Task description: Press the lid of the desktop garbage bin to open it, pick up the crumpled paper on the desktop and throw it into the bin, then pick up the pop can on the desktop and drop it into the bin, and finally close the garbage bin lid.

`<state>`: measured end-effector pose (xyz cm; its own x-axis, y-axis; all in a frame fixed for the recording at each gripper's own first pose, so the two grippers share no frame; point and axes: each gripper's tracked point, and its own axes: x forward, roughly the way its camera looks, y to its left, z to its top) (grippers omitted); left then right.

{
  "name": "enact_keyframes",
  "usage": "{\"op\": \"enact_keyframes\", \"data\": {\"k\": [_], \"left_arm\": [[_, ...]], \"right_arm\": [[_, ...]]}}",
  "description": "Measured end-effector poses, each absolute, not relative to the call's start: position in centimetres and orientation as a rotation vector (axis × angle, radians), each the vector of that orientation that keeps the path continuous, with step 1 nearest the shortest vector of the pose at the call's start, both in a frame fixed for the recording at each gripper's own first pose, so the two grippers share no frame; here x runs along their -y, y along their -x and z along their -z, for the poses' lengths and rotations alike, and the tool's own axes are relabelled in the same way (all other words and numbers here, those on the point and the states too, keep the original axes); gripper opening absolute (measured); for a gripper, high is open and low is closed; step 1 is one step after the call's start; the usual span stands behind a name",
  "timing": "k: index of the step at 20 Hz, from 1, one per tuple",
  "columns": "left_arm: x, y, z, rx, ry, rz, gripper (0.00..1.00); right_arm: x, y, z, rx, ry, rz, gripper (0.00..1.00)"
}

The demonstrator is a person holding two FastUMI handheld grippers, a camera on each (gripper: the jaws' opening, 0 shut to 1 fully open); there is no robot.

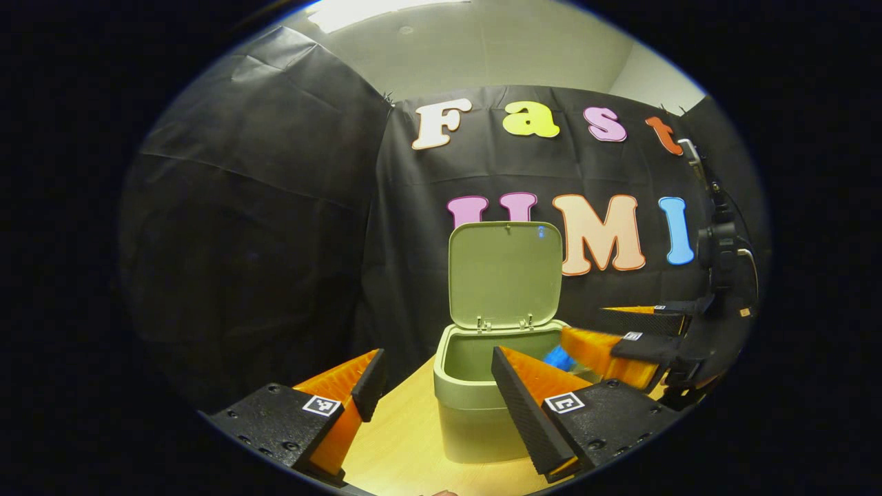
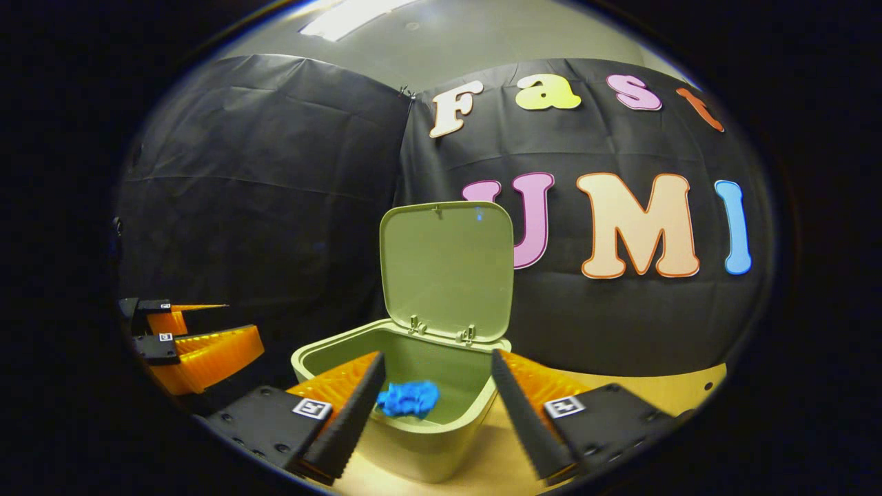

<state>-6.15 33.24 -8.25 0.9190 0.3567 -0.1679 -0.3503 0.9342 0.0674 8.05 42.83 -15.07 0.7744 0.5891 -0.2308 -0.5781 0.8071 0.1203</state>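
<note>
The green bin [image 1: 475, 420] stands on the wooden desktop with its lid [image 1: 505, 272] raised upright at the back. A blue crumpled paper [image 2: 408, 398] lies low inside the bin [image 2: 420, 441], free of any finger. My right gripper [image 2: 435, 365] hangs open just over the bin's near rim, the paper showing between and below its fingers. In the left gripper view, that right gripper [image 1: 582, 324] reaches in from the right over the bin's rim, with the paper [image 1: 558, 358] just under it. My left gripper [image 1: 437, 358] is open and holds nothing in front of the bin.
The light wooden desktop [image 1: 406, 441] runs around the bin, and its far edge [image 2: 661, 393] meets the black cloth wall. In the right gripper view, the left gripper [image 2: 244, 322] stands open to the bin's left. The right gripper's black body [image 1: 716, 275] rises at the right.
</note>
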Motion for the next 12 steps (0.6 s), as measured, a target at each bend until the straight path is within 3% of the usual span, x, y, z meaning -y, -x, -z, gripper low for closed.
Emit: {"op": "enact_keyframes", "data": {"k": [1,12], "left_arm": [[-32.8,5.9,8.2,-0.176,-0.04,-0.354,0.91],[-21.1,1.6,7.5,-0.138,-0.035,-0.169,0.94]], "right_arm": [[-42.2,-8.2,14.6,-0.245,-0.039,-0.619,0.98],[-26.4,-8.6,9.9,-0.138,-0.023,-0.41,0.99]]}}
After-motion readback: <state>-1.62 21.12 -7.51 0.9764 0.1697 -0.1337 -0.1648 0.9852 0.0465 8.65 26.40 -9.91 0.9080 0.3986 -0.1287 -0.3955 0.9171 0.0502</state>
